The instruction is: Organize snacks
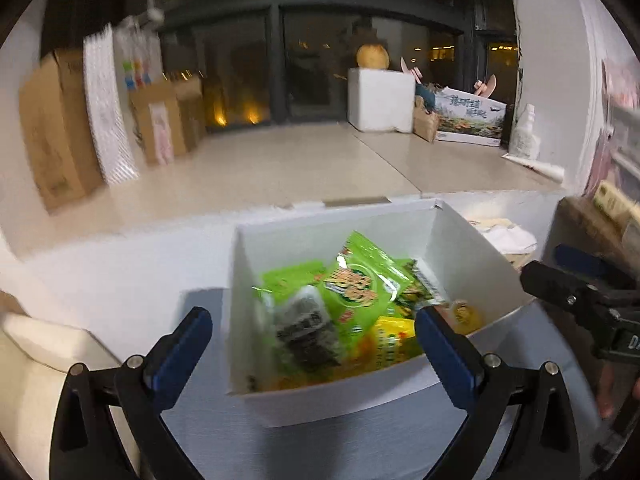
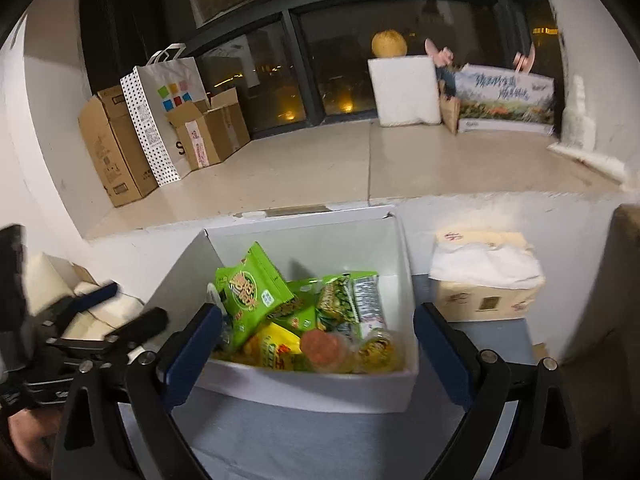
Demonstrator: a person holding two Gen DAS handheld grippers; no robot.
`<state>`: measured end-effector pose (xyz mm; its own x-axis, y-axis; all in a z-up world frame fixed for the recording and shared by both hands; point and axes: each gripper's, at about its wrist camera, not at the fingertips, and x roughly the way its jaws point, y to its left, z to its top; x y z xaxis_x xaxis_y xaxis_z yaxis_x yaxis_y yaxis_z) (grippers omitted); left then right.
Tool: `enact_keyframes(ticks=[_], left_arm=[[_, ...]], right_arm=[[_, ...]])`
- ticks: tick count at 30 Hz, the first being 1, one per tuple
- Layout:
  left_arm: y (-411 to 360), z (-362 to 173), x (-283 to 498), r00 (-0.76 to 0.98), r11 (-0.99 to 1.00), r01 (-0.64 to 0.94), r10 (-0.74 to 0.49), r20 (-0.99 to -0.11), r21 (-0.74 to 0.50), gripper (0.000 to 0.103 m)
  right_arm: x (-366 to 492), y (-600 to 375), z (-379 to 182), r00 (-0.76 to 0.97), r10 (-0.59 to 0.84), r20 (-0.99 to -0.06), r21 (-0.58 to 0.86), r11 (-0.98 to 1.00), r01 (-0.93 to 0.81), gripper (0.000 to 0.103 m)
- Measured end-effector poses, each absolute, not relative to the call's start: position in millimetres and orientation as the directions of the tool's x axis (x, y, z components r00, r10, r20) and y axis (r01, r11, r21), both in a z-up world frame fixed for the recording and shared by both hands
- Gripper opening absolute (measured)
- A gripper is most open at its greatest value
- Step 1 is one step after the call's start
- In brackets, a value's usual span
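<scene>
A white open box [image 1: 340,400] [image 2: 312,392] stands on a grey surface, filled with snacks. A green packet [image 1: 360,276] [image 2: 250,292] leans on top of the pile. Around it lie a yellow packet [image 1: 394,340] [image 2: 276,344], a dark seaweed pack [image 1: 306,328], a silver-white bar [image 2: 368,304] and a round reddish snack [image 2: 322,348]. My left gripper [image 1: 312,316] is open just in front of the box, with nothing held. My right gripper [image 2: 318,312] is likewise open and empty, its fingers either side of the box's near wall. Each gripper shows at the edge of the other's view.
A wrapped tissue pack [image 2: 484,276] sits right of the box. Behind is a pale ledge with cardboard boxes [image 2: 116,148], a dotted paper bag [image 2: 160,112], a white foam box [image 2: 404,92] and a printed carton [image 2: 508,100]. A pale cushion-like object [image 1: 40,352] lies at the left.
</scene>
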<state>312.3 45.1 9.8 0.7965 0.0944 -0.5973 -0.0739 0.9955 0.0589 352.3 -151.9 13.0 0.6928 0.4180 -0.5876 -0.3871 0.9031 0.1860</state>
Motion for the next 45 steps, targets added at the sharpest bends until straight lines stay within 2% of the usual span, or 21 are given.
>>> enact_keyframes(ticks=[3,7,11,14,20,23,28,45], left_arm=[[32,22,285,0.813,0.988,-0.101,0.15,-0.563,0.119,0.103],[22,38,242,0.817,0.994,-0.076,0.105,-0.568,0.074,0.103],[14,47,186,0.815,1.0,-0.03,0.025,-0.579,0.001,0.103],[7,47,150,0.799,0.998,-0.057,0.046,-0.599,0.001,0.103],[6,44,86,0.788,0.993,-0.06,-0.015,-0.615,-0.101,0.103],[0,36,65,0.767,0.992,-0.075,-0.008,-0.642,-0.103,0.103],[-5,29,57,0.743,0.992,-0.08,-0.005,-0.669,-0.096,0.103],[-5,32,51,0.746,0.993,-0.081,0.001,-0.666,-0.089,0.103]], right_arm=[[321,-149,28,0.716,0.412,-0.564,0.12,0.898,-0.422,0.099],[275,-152,48,0.731,0.409,-0.546,0.08,0.894,-0.44,0.099],[219,-167,62,0.717,0.473,-0.512,0.097,0.861,-0.499,0.099],[180,-177,61,0.699,0.492,-0.52,0.114,0.85,-0.514,0.099],[123,-197,44,0.677,0.494,-0.545,0.163,0.855,-0.493,0.099],[104,-203,32,0.667,0.483,-0.567,0.175,0.862,-0.476,0.099],[95,-207,25,0.659,0.466,-0.591,0.176,0.871,-0.458,0.099],[87,-210,32,0.668,0.474,-0.574,0.179,0.868,-0.463,0.099]])
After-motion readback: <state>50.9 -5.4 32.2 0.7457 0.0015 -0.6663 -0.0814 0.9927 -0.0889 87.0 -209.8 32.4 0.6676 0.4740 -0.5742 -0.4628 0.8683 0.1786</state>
